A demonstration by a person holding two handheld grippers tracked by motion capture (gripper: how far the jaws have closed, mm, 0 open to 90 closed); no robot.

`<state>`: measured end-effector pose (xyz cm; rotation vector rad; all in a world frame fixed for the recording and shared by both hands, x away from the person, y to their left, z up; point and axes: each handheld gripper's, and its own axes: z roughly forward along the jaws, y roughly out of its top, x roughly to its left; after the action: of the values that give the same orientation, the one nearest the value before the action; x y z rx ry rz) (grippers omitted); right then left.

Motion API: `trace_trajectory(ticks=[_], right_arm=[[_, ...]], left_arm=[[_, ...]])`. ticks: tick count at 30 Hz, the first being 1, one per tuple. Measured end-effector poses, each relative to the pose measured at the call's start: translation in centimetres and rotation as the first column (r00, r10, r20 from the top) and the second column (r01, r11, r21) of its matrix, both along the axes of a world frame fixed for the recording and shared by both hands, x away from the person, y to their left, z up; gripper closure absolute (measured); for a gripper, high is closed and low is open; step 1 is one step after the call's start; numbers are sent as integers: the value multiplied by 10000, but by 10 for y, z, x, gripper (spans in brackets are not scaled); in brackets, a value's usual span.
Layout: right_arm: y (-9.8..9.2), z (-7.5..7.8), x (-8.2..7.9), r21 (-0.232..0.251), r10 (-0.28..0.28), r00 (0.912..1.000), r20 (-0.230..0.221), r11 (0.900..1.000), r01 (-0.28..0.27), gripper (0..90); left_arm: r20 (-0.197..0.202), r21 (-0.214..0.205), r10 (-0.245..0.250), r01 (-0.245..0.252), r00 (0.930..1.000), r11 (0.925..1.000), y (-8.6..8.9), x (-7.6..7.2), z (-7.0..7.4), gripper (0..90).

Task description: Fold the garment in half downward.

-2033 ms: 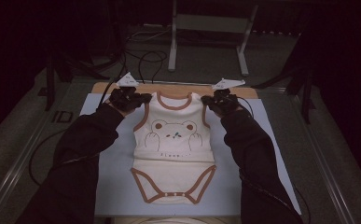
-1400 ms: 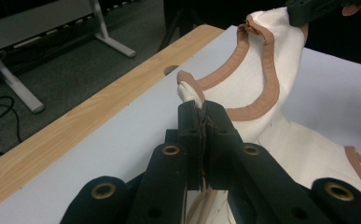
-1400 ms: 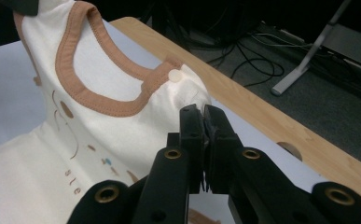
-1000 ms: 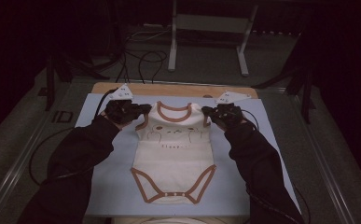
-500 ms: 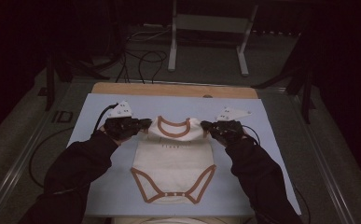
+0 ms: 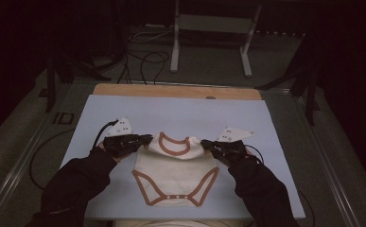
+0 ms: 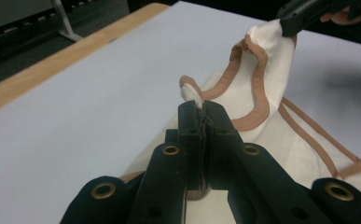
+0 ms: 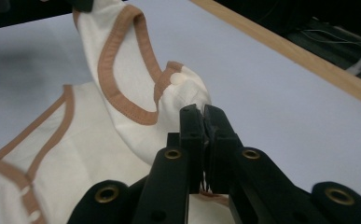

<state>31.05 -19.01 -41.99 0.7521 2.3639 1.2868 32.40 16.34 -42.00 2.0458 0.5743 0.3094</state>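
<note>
1. The left gripper [image 6: 145, 139] has its fingers [image 7: 190, 123] pressed together on a shoulder of the baby bodysuit [image 6: 176, 177]; a small tuft of cream cloth pokes out above the tips in the left gripper view.
2. The right gripper [image 6: 204, 143] does the same at the other shoulder: its fingers [image 8: 192, 128] are pinched shut on bunched cream fabric just beside the brown-trimmed strap.
3. Between the two grippers the top of the bodysuit is lifted off the surface, and the brown neckline [image 6: 173, 144] hangs in a loop from one grip to the other.
4. The lower part of the bodysuit lies flat, with the brown-edged leg openings and the snap strip [image 6: 173, 197] nearest the person.
5. The garment sits on a pale blue mat [image 6: 100, 113], in the near half of it and about midway between its side edges.
6. The mat covers the bench [image 6: 124, 90], whose wooden edge shows as a strip along the far side.
7. Each gripper carries a grey three-cornered plate [image 6: 123, 126] on top, and dark-sleeved forearms [image 6: 76, 184] come in from the bottom of the high view.
8. Beyond the bench, cables [image 6: 143, 56] lie on the floor beside a metal stand [image 6: 209, 23].
</note>
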Motion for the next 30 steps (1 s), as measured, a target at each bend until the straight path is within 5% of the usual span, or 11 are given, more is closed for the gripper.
trace_trajectory(ticks=[17,30], right_arm=[[-8,-12,-35,195,291,9991,-296,9994,-285,876],[-8,-29,-53,126,430,9961,-765,9990,-422,875]], left_arm=[[-366,68,-520,523,9980,9986,2,-40,-28,876],[-911,238,-575,599,9942,9979,6,-52,-50,875]])
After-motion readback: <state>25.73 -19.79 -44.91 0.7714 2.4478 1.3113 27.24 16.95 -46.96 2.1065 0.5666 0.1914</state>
